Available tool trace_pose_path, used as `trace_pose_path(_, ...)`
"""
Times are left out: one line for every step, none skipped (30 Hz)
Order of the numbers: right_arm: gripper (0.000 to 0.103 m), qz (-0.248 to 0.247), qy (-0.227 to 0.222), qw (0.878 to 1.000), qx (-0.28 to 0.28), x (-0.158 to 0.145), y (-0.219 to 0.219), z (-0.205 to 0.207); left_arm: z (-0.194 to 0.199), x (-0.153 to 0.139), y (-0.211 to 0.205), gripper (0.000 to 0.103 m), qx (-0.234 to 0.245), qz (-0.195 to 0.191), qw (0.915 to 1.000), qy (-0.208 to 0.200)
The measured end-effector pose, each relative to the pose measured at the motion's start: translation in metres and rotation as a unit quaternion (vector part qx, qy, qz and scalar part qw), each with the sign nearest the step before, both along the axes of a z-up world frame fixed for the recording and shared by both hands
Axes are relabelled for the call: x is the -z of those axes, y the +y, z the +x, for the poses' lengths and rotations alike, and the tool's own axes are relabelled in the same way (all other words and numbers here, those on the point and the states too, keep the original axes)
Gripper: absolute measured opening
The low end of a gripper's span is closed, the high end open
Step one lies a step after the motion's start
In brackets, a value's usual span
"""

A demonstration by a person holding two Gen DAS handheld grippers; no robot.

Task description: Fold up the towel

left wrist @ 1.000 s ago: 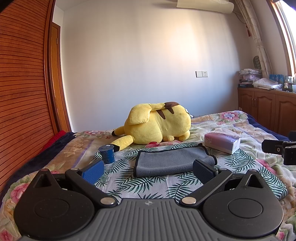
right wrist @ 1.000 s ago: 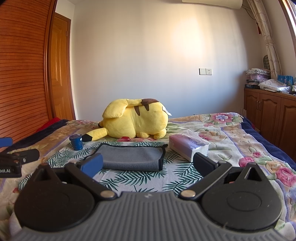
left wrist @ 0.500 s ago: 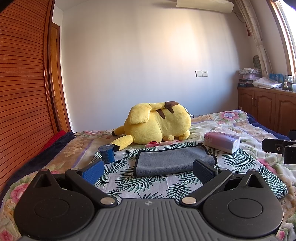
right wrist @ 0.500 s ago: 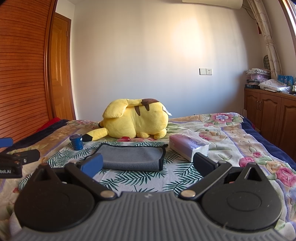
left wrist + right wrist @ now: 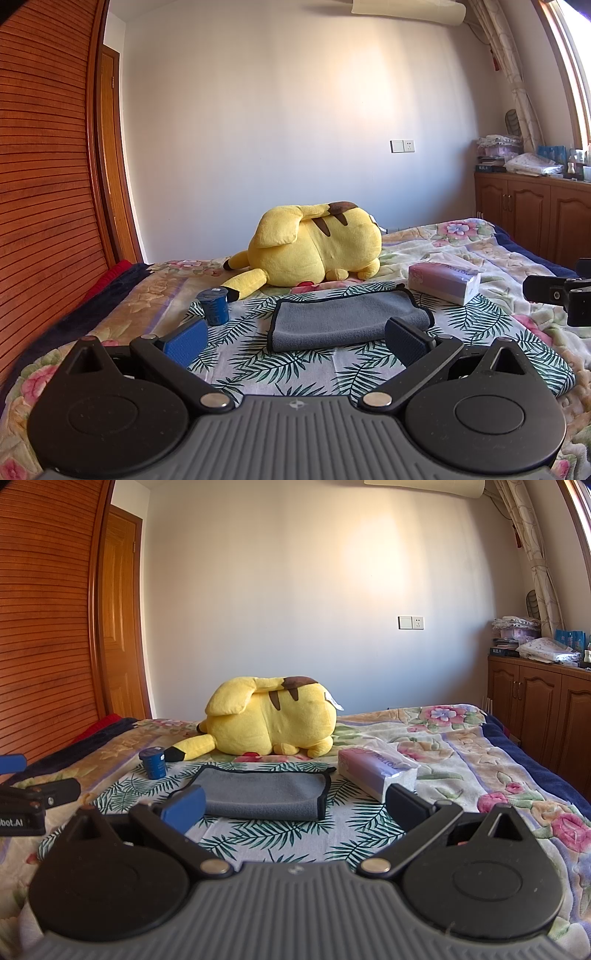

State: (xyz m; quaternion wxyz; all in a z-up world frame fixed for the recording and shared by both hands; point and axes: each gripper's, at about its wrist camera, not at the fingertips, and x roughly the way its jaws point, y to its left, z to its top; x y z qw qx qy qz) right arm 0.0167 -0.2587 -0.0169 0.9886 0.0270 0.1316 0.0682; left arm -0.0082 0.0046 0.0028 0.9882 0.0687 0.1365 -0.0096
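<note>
Almost nothing changed against the pictures of one second and half a second ago: same framing in both views, same place for every object, only a very slight drift of the left view. Meaning for the task, as a judgement: a pause, either before a further fold or at the finish, and hard to say which.

Left tool [image 5: 293,336]: fingers wide apart, nothing between them, held low above the bed [image 5: 498,240], just short of the towel. Right tool [image 5: 294,808]: likewise fingers wide apart and empty, at the near edge of the towel as seen from its own camera. Seen also from the side in the other view: the right tool at the far right edge of the left camera, the left tool at the far left edge of the right camera.

Grey towel [image 5: 347,317] with dark trim, lying flat on the leaf-print cloth [image 5: 280,363] in the middle of the bed, seemingly already folded at least once, with a rounded doubled edge toward the cameras. Long axis from left to right across both views, slightly turned, right end a little farther in the left view. Not touched by either tool.

Around it: blue cup [image 5: 213,305] to the left, tissue pack [image 5: 443,282] to the right, yellow plush toy [image 5: 314,247] behind, all apart from the towel.
</note>
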Motion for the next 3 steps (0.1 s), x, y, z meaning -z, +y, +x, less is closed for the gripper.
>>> trace_pose_path(0.103, 0.000, 0.000, 1.000, 0.000, 0.0000, -0.0001, 0.0000, -0.0001, 0.0002, 0.0006, 0.103, 0.000, 0.000, 1.0000, 0.000)
trace_pose_path(0.103, 0.000, 0.000, 1.000, 0.000, 0.0000, 0.0000, 0.0000, 0.0001, -0.0002, -0.0006, 0.103, 0.000, 0.000, 1.0000, 0.000)
trace_pose_path(0.103, 0.000, 0.000, 1.000, 0.000, 0.0000, 0.0000, 0.0001, 0.0001, -0.0001, -0.0002, 0.103, 0.000, 0.000, 1.0000, 0.000)
